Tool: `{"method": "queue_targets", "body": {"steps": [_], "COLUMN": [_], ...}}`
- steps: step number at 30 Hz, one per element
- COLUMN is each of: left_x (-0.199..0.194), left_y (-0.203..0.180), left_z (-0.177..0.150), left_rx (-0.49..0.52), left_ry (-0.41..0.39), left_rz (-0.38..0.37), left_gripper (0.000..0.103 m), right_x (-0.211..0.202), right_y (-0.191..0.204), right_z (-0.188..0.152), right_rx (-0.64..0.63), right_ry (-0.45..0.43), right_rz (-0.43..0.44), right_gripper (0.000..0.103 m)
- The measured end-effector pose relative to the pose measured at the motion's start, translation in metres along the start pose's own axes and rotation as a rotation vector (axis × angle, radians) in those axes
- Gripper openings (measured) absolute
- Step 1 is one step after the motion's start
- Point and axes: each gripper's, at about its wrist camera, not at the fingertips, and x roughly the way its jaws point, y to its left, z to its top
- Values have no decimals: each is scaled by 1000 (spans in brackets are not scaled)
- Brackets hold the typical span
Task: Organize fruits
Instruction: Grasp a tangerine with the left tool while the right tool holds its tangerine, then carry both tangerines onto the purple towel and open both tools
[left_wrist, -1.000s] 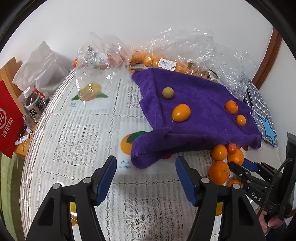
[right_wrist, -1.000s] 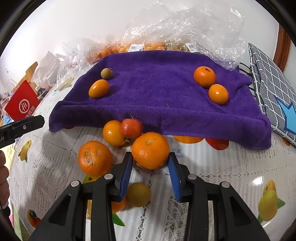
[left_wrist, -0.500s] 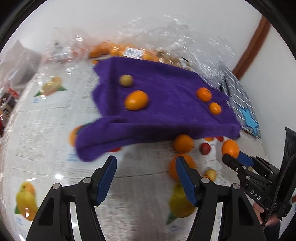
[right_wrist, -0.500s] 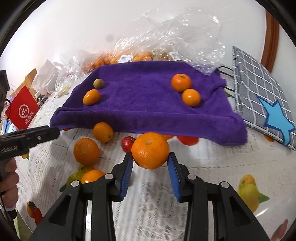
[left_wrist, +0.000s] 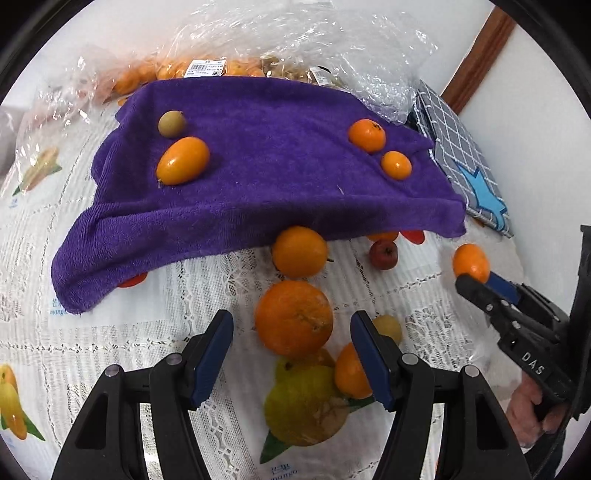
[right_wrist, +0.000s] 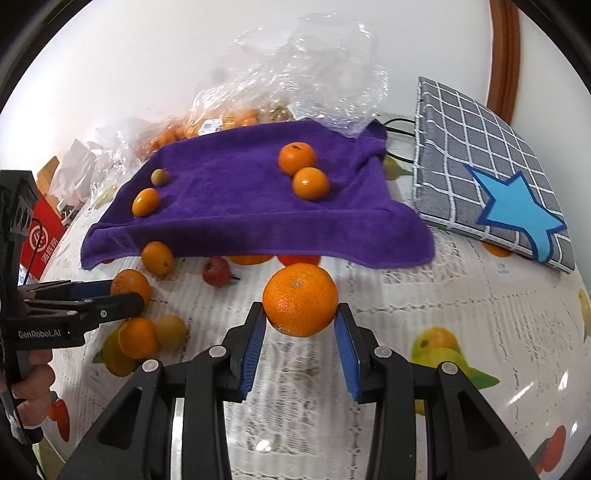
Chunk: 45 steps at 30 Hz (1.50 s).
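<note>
Between right tongs (right_wrist: 300, 325), orange (right_wrist: 300, 300).

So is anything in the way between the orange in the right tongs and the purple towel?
Nothing visible blocks it. The orange sits clamped in the right tongs, just before the purple towel's front edge, with only bare tablecloth between.

The wall (right_wrist: 147, 74) behind is plain white, and a brown wooden strip (right_wrist: 504, 55) runs up it on the right side. The worktop (right_wrist: 461, 314) wears a white lace cloth with little fruit pictures printed on it, and bright light makes shiny spots near its front edge. A grey checked cushion (right_wrist: 480, 166) with a blue star lies at the right by the wall, and a red paper bag (right_wrist: 40, 240) with white writing stands off the left edge.
</note>
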Motion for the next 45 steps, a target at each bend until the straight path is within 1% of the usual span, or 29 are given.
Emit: {"method": "queue_targets", "body": {"steps": [2,4,5,6,9,15,24,29,35,41,45], "left_x": [0,0,1,1,-1,-12,-48,-67,-79,-83,-78], "left_y": [-1,-2,-3,-2,2,9,17,21,26,41,53], "left_z": [0,0,1,1,1,2,14,29,50,75,91], "left_rx": [4,9,16,16,-3,-19,-41,-57,-73,-93,-111], "left_ry": [0,0,1,5,8,-11,-83,-128,-165,-192,-200], "left_rz": [9,39,37,31,15,27,41,49,54,75,95], "left_gripper": [64,53,41,40,40,39,39,39,39,39,39], "right_x": [0,0,0,0,0,-3,-18,-29,-36,-29,-12], "right_y": [-4,-5,-6,-6,-6,0,12,17,19,16,8], "right_z": [0,-1,-1,-1,-1,3,17,30,51,71,83], "right_rx": [5,8,9,10,13,5,-11,-28,-36,-29,-14], "right_ry": [1,3,3,4,4,-4,-35,-61,-94,-103,-95], "right_rz": [-3,-6,-7,-8,-7,-3,-2,-2,1,-4,-3], "right_gripper": [38,38,38,38,38,38,38,38,38,38,38]}}
